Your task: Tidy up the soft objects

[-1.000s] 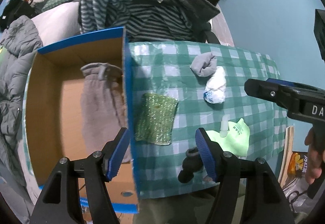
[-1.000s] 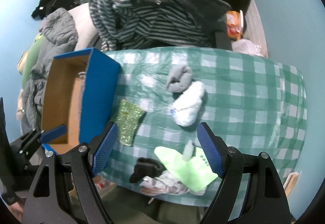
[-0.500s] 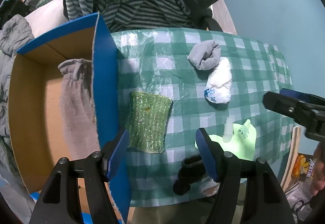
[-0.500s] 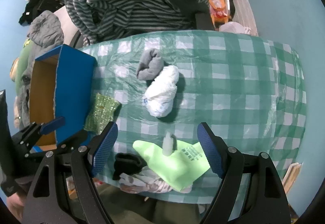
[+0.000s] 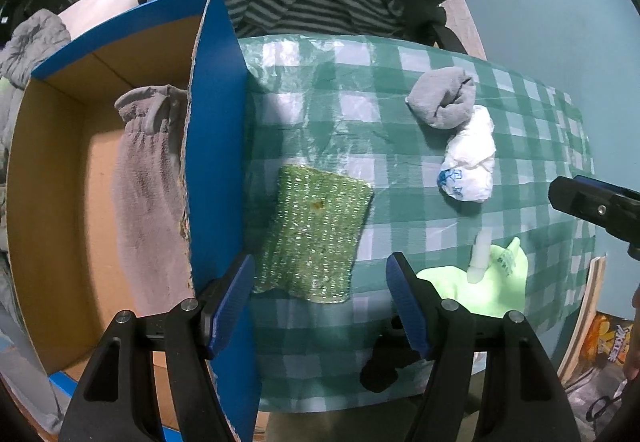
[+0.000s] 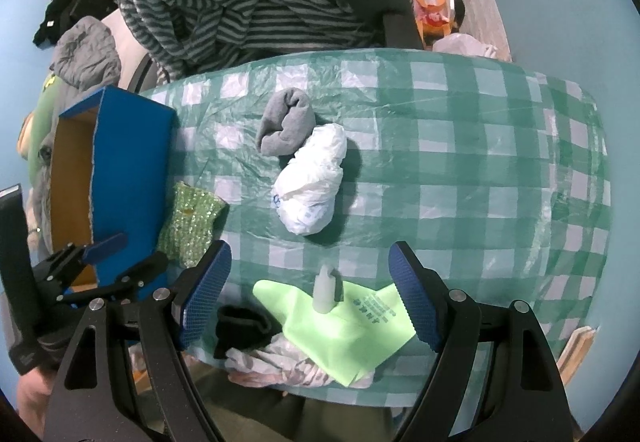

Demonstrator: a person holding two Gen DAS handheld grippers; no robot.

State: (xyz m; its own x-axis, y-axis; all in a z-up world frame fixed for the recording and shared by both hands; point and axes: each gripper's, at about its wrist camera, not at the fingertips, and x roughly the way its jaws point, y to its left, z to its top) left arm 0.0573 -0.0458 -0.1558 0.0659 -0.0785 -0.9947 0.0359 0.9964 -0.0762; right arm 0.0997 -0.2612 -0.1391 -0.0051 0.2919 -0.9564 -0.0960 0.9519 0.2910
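- Left gripper hangs wide open and empty above the green scrubbing pad, which lies by the worktop's left edge, just beside the box, probably next to go in.
- Right gripper is likewise spread wide, holding nothing, over the light-green cloth at the near edge.
- Inside the box lies a grey towel.

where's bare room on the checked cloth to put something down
The right half of the green checked tablecloth is bare, right of the white crumpled plastic bag. A smaller patch lies between the blue cardboard box and the rolled grey sock. The near edge is crowded: lime-green cloth, sparkly green scrubbing pad.
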